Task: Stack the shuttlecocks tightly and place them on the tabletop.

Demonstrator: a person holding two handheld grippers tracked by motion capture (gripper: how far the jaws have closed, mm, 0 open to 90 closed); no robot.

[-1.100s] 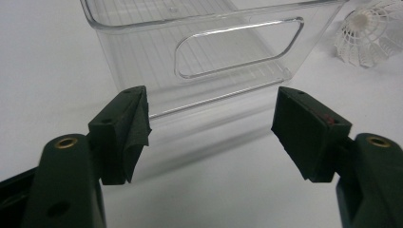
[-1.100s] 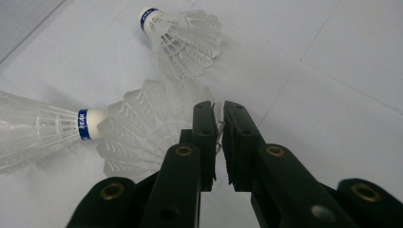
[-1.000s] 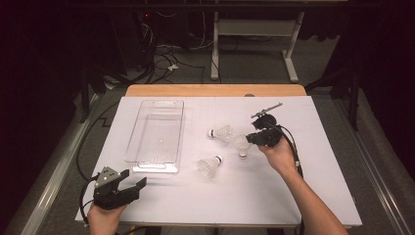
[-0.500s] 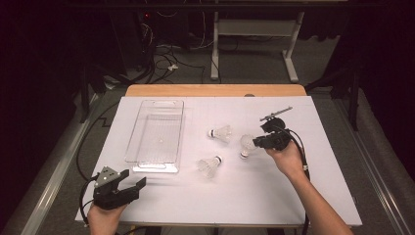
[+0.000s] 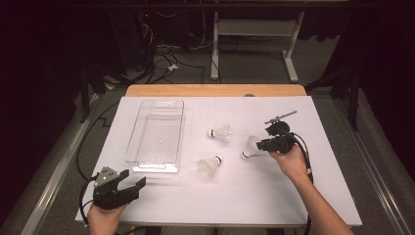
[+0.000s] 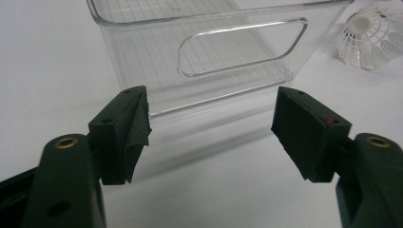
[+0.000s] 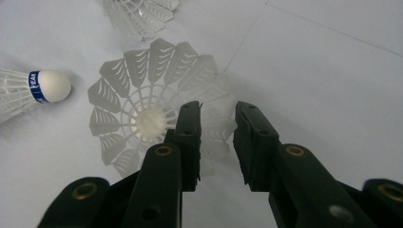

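- The table (image 5: 274, 205) bears a white sheet; everything below is placed relative to the clear bin (image 5: 156, 134), which lies on the sheet's left half, long side running away from the person.
- The bin is empty, with a handle slot in its near end wall (image 6: 242, 47).
- The left gripper (image 5: 128, 185) rests just in front of the bin's near end, jaws spread wide with nothing between them, aimed at that end wall.
- The right gripper (image 5: 258, 145) sits well to the right of the bin; its jaws are nearly closed, pinching the skirt rim of a shuttlecock (image 7: 157, 109), one jaw inside the skirt and one outside.
- That held shuttlecock (image 5: 250, 148) is the one farthest from the bin, cork end down toward the sheet.
- A second shuttlecock (image 5: 221, 133) lies on its side right of the bin's middle, apart from the held one.
- A third shuttlecock (image 5: 209, 165) lies right of the bin's near corner, the closest of the three to the bin.
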